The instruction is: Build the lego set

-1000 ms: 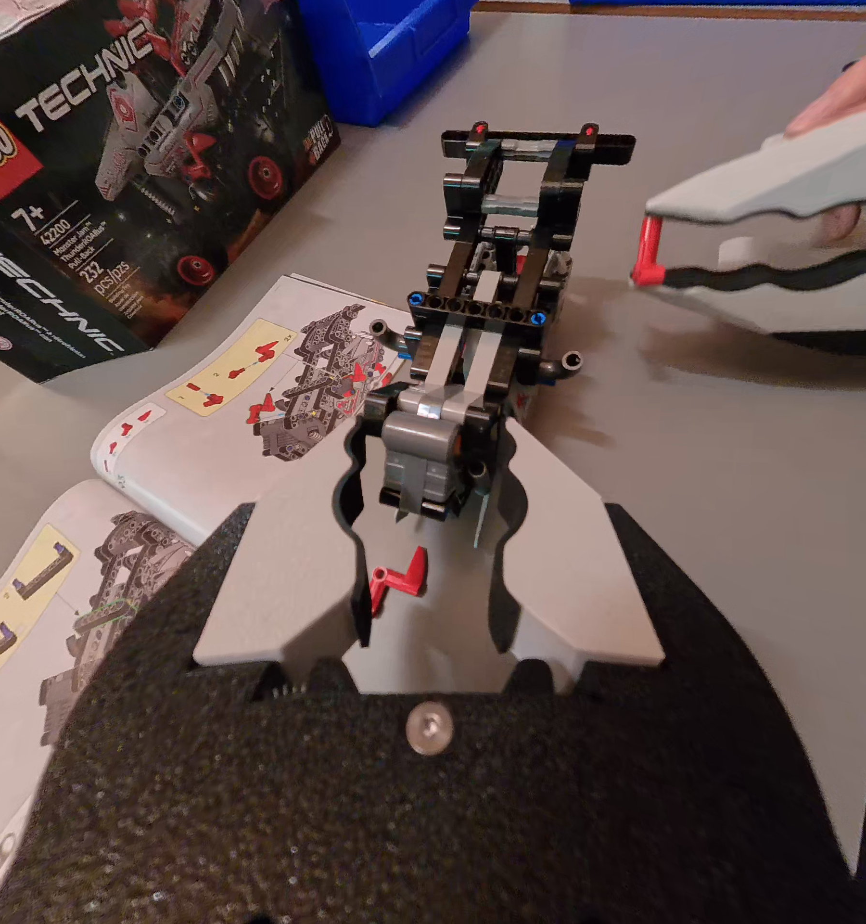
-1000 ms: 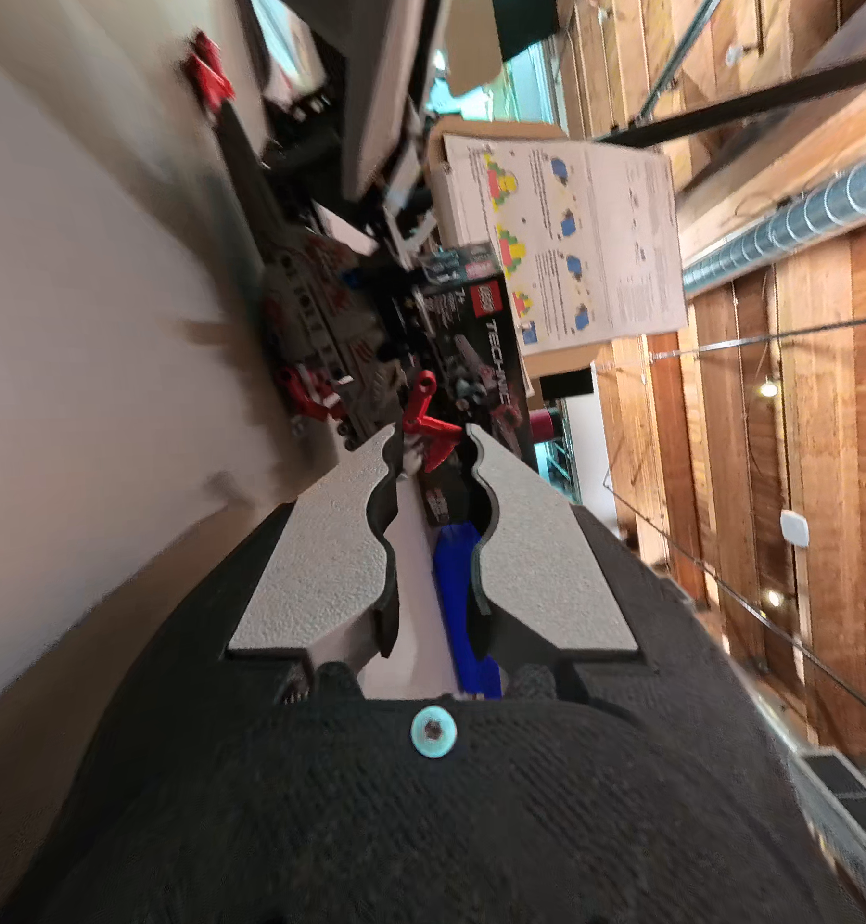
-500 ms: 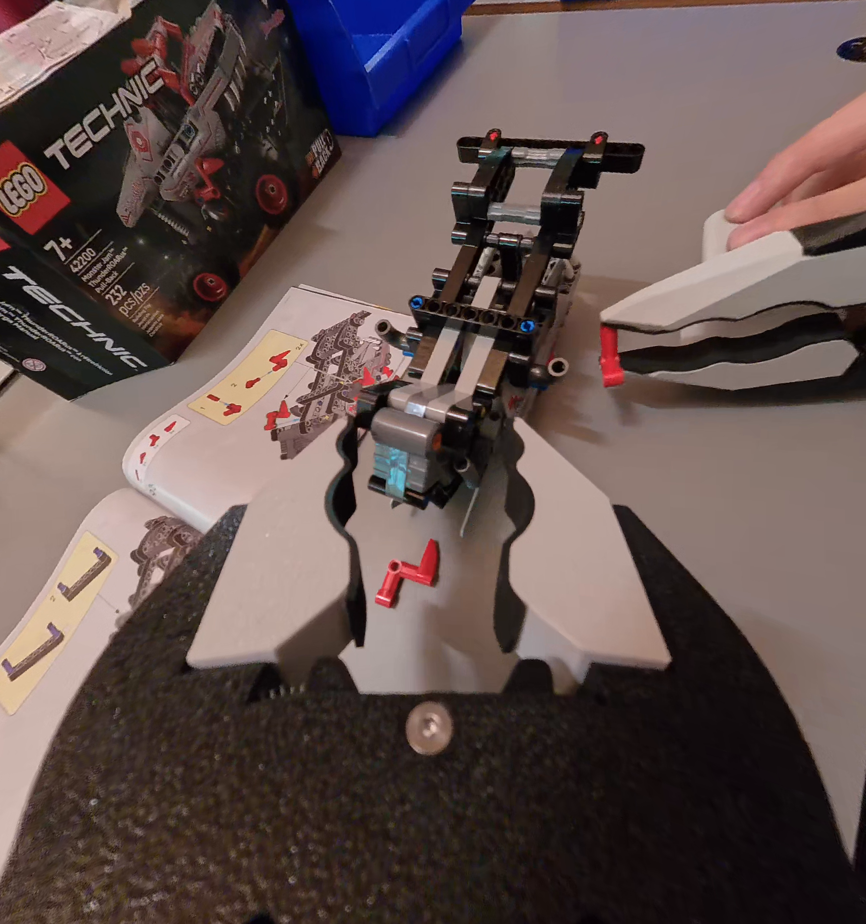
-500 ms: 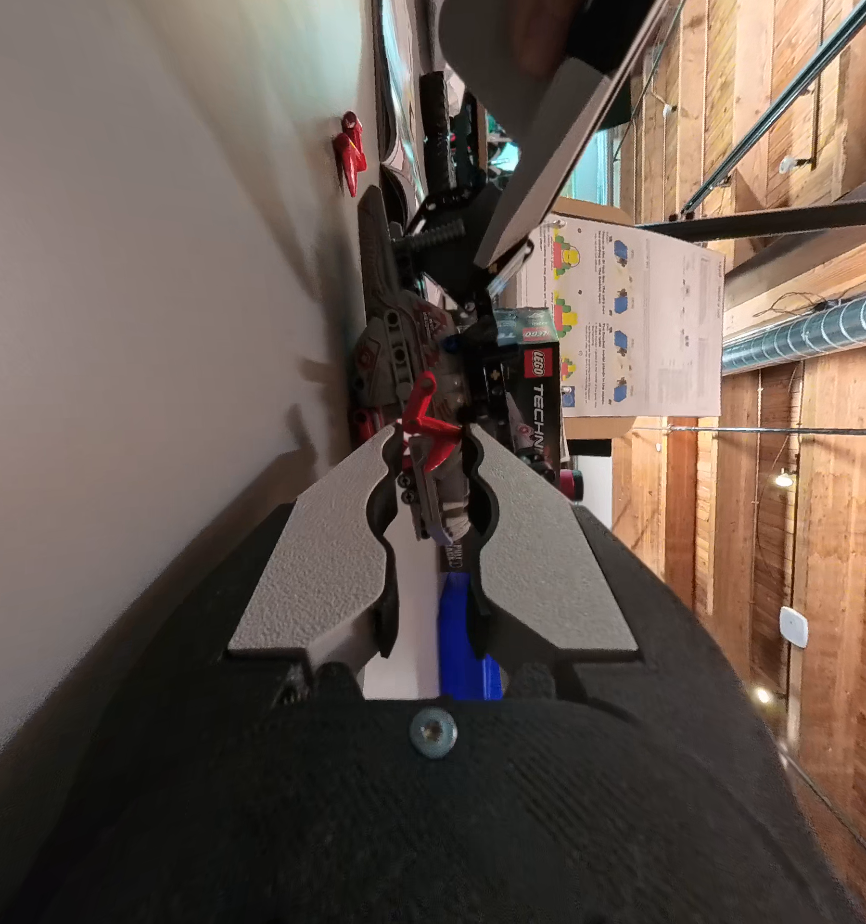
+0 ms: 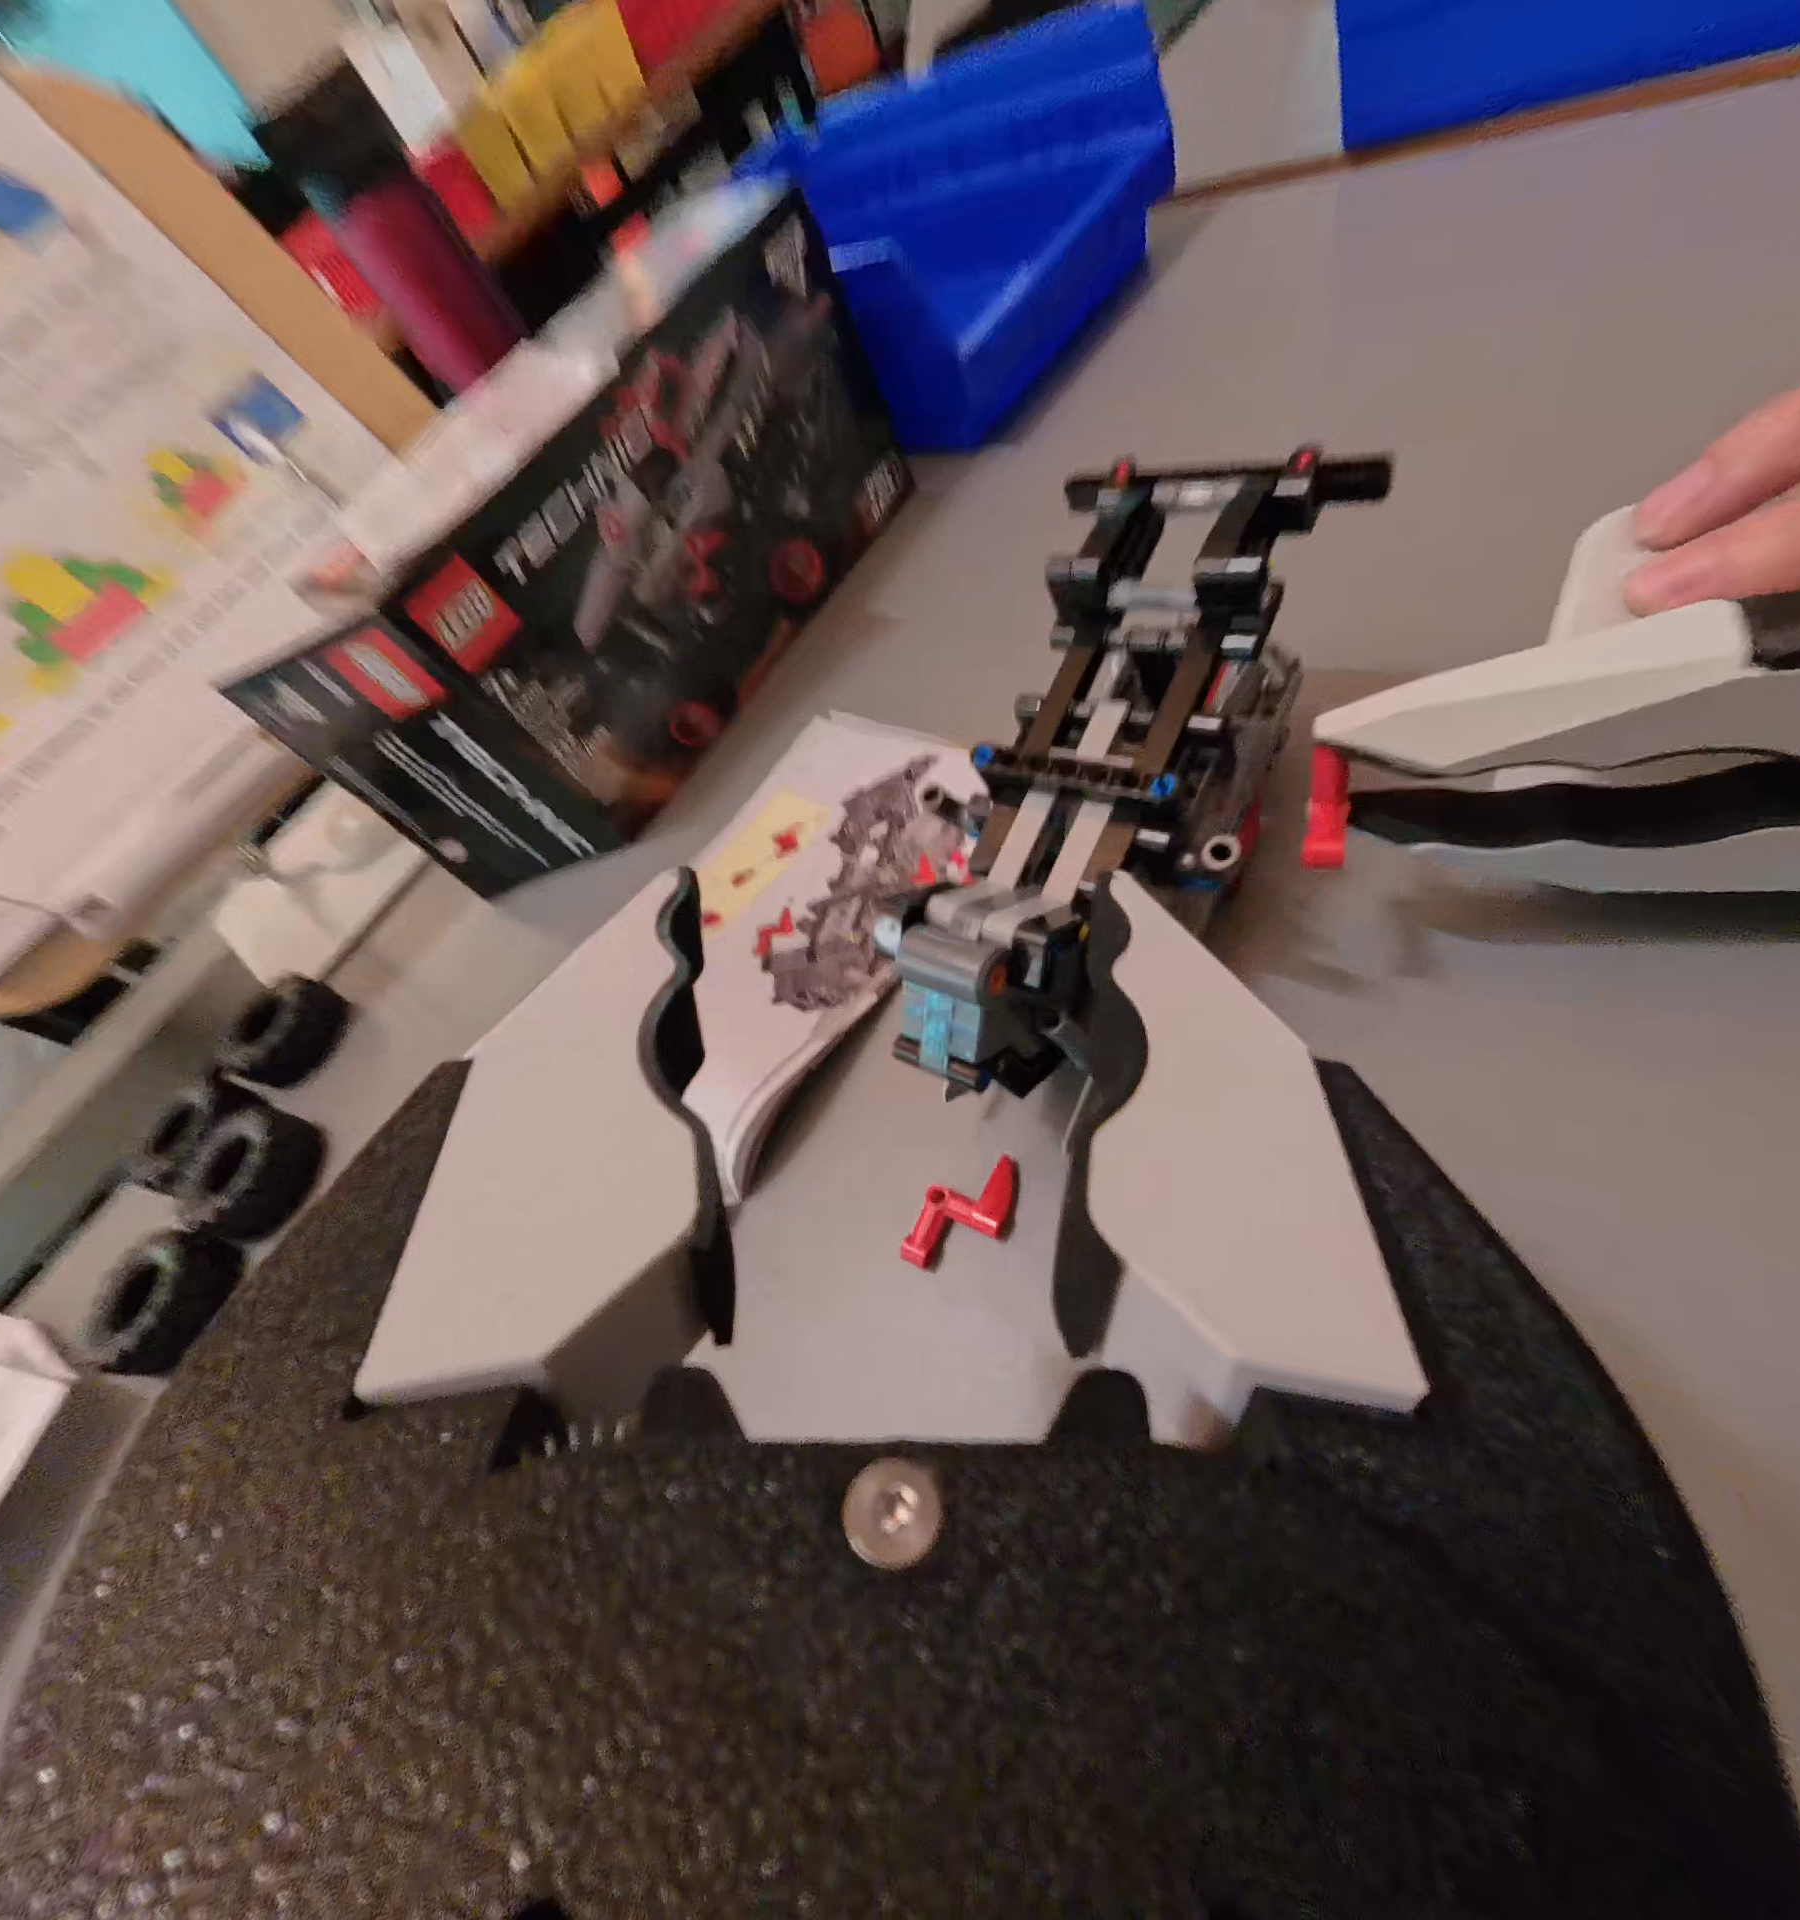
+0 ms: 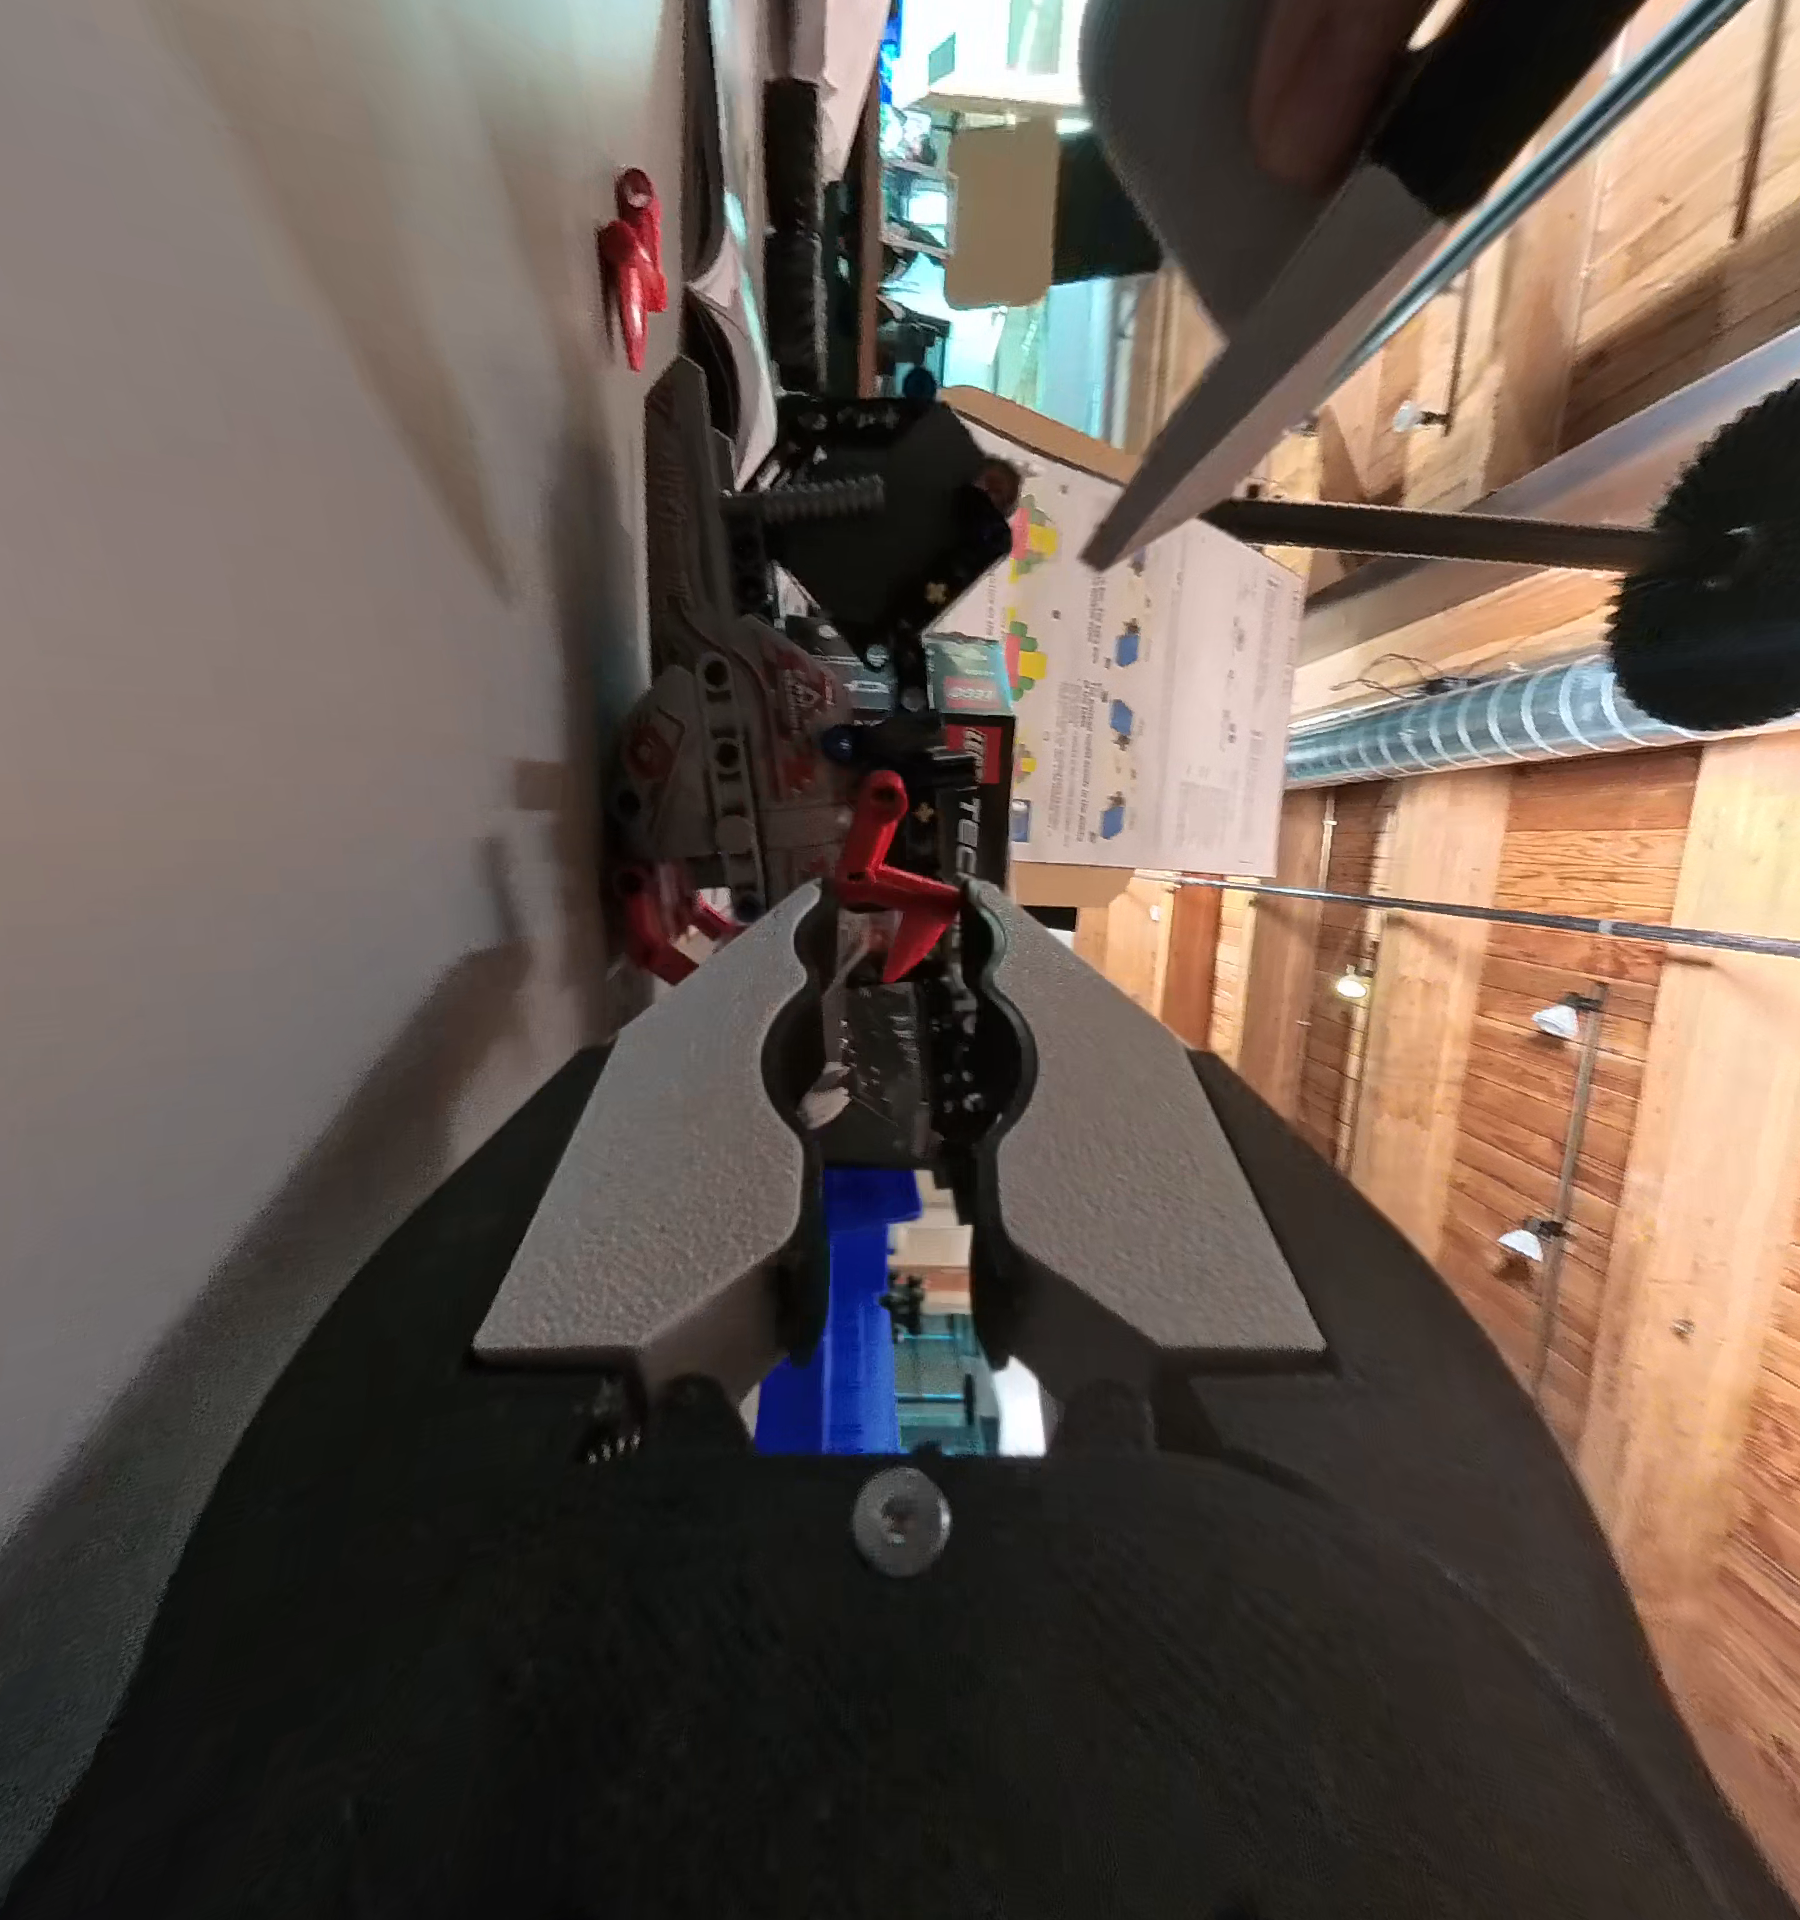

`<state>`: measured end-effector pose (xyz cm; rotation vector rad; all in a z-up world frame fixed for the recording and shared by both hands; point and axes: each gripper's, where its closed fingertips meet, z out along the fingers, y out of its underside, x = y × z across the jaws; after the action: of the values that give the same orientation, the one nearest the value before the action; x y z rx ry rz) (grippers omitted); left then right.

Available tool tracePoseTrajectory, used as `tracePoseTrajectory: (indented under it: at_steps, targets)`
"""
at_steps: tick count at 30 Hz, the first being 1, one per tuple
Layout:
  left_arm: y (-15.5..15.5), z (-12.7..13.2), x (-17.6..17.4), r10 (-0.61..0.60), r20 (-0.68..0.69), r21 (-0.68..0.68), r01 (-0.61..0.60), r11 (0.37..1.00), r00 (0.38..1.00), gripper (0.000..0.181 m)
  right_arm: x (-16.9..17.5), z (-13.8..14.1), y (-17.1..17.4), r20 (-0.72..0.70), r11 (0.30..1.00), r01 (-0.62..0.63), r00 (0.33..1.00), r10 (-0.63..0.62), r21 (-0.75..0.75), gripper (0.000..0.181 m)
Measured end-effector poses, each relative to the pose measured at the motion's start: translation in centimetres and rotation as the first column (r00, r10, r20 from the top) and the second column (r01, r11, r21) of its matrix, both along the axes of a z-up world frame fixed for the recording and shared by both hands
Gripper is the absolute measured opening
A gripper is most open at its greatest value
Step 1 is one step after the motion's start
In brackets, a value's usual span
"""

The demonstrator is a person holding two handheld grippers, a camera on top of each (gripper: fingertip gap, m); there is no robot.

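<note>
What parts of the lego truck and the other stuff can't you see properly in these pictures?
- Left wrist view: the lego chassis near end sits between the left gripper fingers, so any contact is unclear.
- Left wrist view: the red piece is half hidden inside the right gripper.
- Left wrist view: the set box and shelf behind are motion-blurred.
- Right wrist view: whether the red piece touches the chassis is unclear, overlapped and dark.

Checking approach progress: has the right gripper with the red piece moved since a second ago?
Yes. In the left wrist view the right gripper has closed in on the chassis; its red piece now sits beside the chassis's side.
</note>
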<state>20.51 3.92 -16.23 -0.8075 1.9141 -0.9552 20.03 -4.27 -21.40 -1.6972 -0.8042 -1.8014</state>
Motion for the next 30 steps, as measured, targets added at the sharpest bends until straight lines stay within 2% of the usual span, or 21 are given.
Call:
tracePoseTrajectory:
  at_steps: [2,4,5,8,10,14,18,21,26,28,30]
  targets:
    - [-2.4,1.0,-2.1,-0.094,0.061,-0.008,0.094,0.996,0.994,0.056,-0.1,0.3,-0.1,0.032,1.000,0.012,0.999,-0.012,0.003,0.021]
    - [-5.3,-0.4,-4.5,-0.219,0.006,-0.002,0.219,0.976,0.976,0.048,-0.5,0.5,0.1,0.067,1.000,0.018,0.998,-0.018,-0.009,0.021]
    - [-5.8,-1.5,-5.0,-0.229,-0.035,0.019,0.229,0.973,0.973,0.049,-1.0,0.6,0.4,0.088,1.000,0.007,0.996,-0.006,-0.012,0.021]
    - [-6.5,-3.5,-5.2,-0.237,-0.067,0.046,0.240,0.970,0.969,0.047,-2.8,0.9,1.6,0.130,0.999,-0.052,0.990,0.053,-0.012,0.020]
    - [-7.0,-4.0,-5.4,-0.257,-0.081,0.007,0.258,0.966,0.963,0.034,-3.5,0.8,2.2,0.146,0.998,-0.067,0.987,0.069,-0.022,0.021]
    - [-7.0,-4.4,-5.7,-0.258,-0.110,-0.029,0.256,0.966,0.960,0.033,-3.9,1.7,2.0,0.181,0.998,-0.065,0.982,0.061,0.017,0.022]
    - [-7.0,-3.6,-5.8,-0.259,-0.048,0.001,0.259,0.966,0.965,0.006,-4.1,2.0,1.7,0.206,0.997,-0.068,0.977,0.061,0.030,0.021]
    - [-6.8,-3.7,-5.7,-0.264,-0.023,0.064,0.265,0.962,0.964,0.005,-4.2,1.8,1.7,0.166,0.995,-0.089,0.983,0.081,0.044,0.022]
    - [-6.6,-3.8,-5.5,-0.247,0.055,0.094,0.242,0.966,0.967,0.005,-4.0,1.6,1.7,0.113,0.992,-0.107,0.989,0.100,0.060,0.022]
    - [-6.1,-3.8,-5.3,-0.225,0.084,0.142,0.212,0.967,0.971,0.005,-3.4,1.2,1.5,0.081,0.995,-0.087,0.993,0.082,0.058,0.039]
    - [-5.5,-3.9,-5.0,-0.205,0.113,0.196,0.181,0.964,0.972,0.005,-2.8,1.3,1.0,0.045,0.995,-0.067,0.997,0.064,0.074,0.043]
